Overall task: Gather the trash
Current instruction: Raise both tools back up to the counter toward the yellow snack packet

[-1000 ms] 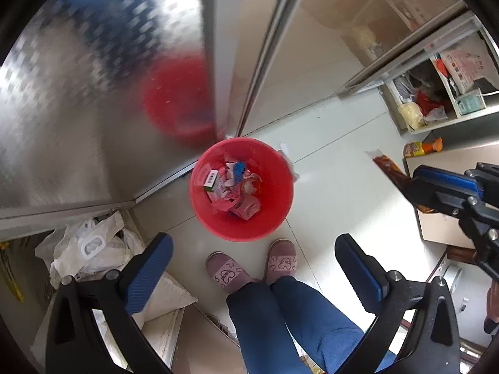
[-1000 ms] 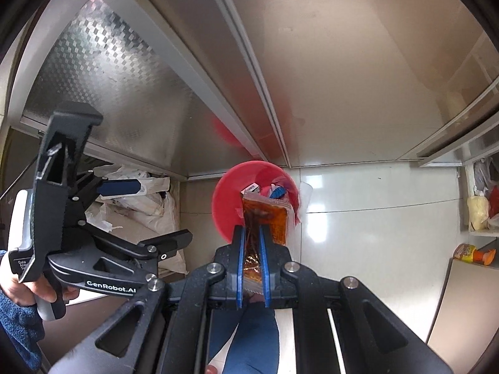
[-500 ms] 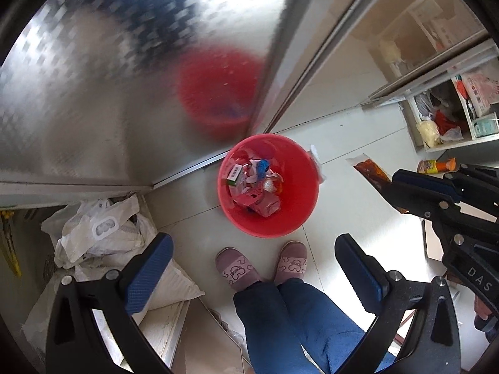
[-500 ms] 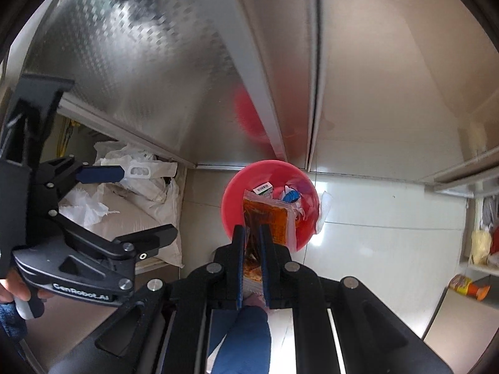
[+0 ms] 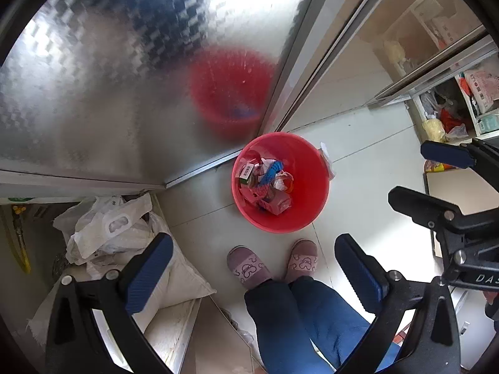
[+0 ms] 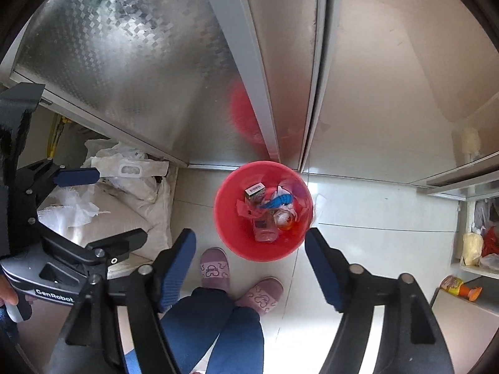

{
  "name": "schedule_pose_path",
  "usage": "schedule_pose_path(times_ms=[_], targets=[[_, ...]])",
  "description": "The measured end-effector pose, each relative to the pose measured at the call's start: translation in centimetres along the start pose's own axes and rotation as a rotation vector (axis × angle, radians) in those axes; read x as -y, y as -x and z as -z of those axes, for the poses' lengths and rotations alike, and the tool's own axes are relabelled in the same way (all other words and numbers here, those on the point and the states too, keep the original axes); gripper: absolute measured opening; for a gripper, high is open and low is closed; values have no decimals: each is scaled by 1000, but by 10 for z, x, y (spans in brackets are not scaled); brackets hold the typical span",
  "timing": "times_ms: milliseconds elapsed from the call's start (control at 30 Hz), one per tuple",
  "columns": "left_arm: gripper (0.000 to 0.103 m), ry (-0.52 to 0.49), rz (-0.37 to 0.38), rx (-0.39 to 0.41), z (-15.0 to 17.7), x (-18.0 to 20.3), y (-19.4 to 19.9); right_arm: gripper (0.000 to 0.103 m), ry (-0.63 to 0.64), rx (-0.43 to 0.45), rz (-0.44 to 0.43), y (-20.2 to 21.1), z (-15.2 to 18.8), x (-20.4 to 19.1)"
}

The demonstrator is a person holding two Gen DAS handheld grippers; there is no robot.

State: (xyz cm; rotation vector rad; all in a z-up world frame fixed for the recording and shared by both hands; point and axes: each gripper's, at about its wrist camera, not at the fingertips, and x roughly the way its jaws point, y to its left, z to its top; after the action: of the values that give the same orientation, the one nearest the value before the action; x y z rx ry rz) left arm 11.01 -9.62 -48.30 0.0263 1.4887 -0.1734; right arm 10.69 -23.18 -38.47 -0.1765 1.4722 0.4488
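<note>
A red bin (image 5: 307, 168) (image 6: 229, 215) stands on the pale floor against metal doors, with several wrappers and a small carton in it. An orange-tinted wrapper (image 6: 284, 219) lies among them. My right gripper (image 6: 249, 237) hangs above the bin's near rim pointing down, its jaws opening, with nothing between the blue pads. The left wrist view shows it at the right edge (image 5: 414, 179), jaws apart. My left gripper (image 5: 252, 243) is open and empty, high over the floor in front of the bin. It appears at the left (image 6: 121, 208) in the right wrist view.
A person's blue trouser legs (image 5: 299, 311) and pink slippers (image 6: 215, 268) stand just before the bin. White plastic bags and a sack (image 5: 118, 227) fill the left corner. Low shelves with packets (image 6: 474, 246) stand at the right. A paper scrap (image 6: 319, 202) lies beside the bin.
The right jaws have sprung apart and the orange packet they pinched is gone from between them. The left gripper has drifted sideways, so the bin sits further right in its view.
</note>
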Motion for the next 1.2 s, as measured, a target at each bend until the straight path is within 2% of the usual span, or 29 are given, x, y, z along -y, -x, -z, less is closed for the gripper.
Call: schedule_pose_path(times_ms=[167,233,300,367,500,633,800,933,1067,1200], targets=[[103,4,3,45,2,4,31,79,6,32,56,29,0,-6],[103,6,0,55,2,7,46,87,-4,44,65,44,0,-5],[103,6,2,68,2,10,65,99,-5,57,65,63,-1,-4],[103,-4,4,93,3,14,87,102,-9,70,84,85,-1,-5],[103,-31,-12,152,5,27,141,102,-19,115,105,136,-4,-8],[103,-4,-18,218,5,30,196,102,-36,149,114,180,-7,-14],[103,39,32,294,5,26,259,102,-41,186,113,223,-10,-23],[103,16,-18,363,1,30,302,102,-40,225,107,258,-16,-30],[103,35,-61,432,0,30,338,102,-1,280,114,291,-24,-42],[103,40,-106,482,1,25,370,102,26,327,67,316,-35,-48]])
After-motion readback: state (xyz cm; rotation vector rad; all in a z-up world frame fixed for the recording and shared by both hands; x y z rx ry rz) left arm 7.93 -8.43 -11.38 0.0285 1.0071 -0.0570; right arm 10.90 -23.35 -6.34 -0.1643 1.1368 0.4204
